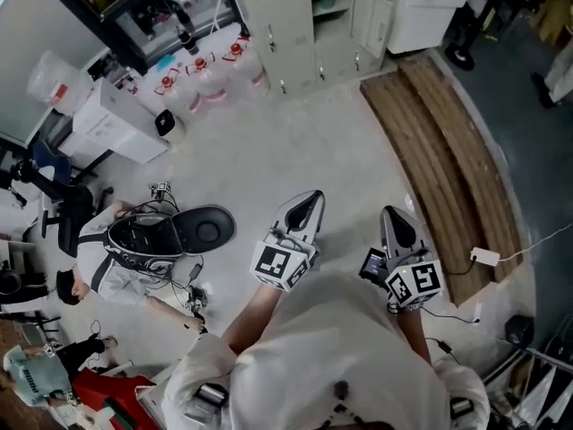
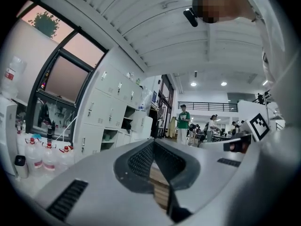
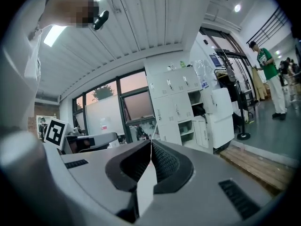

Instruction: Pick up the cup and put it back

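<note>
No cup shows in any view, so the sensible move is to find the surface that bears it first, and to part one pair of jaws only on the approach. The left gripper [image 1: 309, 201] and right gripper [image 1: 399, 219] hang over the floor [image 1: 295, 141], both with jaws pressed fully together, holding nothing

Open-plan lab: lockers [image 1: 288, 16], water jugs [image 1: 208, 83].

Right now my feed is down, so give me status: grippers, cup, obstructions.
Left gripper shut, empty. Right gripper shut, empty. No cup in any view. Only floor below, lockers beyond.
</note>
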{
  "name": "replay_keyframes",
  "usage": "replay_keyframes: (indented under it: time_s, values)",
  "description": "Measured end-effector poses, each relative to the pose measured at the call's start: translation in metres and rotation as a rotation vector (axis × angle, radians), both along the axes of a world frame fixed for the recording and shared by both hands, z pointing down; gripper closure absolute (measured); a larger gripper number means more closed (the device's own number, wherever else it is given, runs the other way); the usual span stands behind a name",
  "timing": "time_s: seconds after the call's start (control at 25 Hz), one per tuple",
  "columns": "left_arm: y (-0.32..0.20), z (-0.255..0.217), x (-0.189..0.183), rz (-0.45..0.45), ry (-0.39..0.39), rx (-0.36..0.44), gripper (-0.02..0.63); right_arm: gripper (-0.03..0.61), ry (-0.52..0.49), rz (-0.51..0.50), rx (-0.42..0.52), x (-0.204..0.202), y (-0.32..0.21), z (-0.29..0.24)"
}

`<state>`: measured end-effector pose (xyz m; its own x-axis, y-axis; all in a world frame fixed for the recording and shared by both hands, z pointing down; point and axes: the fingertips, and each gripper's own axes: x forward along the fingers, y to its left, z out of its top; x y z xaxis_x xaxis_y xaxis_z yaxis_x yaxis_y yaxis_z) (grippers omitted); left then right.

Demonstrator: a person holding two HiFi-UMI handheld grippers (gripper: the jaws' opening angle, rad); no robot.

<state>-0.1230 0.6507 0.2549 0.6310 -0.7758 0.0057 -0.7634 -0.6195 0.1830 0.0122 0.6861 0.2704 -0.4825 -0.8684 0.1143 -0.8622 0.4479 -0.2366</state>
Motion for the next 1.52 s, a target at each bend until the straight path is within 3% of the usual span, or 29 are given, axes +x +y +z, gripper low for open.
replay_keyframes:
  time_s: [0.28,0.48,0.72,1.0,1.52]
  values:
    - [-0.077,0.006,-0.004,0.084,-0.096,0.045,0.606,0.552,0.031,0.039,-0.012,-0.016,-0.078,-0.003]
    - [-0.123,0.000,-0.023,0.126,-0.076,0.054,0.605,0.552,0.007,0.060,-0.005,-0.043,-0.127,-0.006]
    - [-0.164,0.002,-0.053,0.080,-0.058,0.020,0.605,0.552,0.024,0.017,-0.011,-0.073,-0.165,-0.004]
    - [-0.201,0.019,-0.063,0.030,-0.042,-0.037,0.605,0.552,0.018,0.006,-0.035,-0.069,-0.209,0.006]
    - [-0.323,0.013,-0.003,-0.088,-0.082,-0.019,0.604,0.552,-0.011,-0.157,-0.034,-0.016,-0.354,0.009]
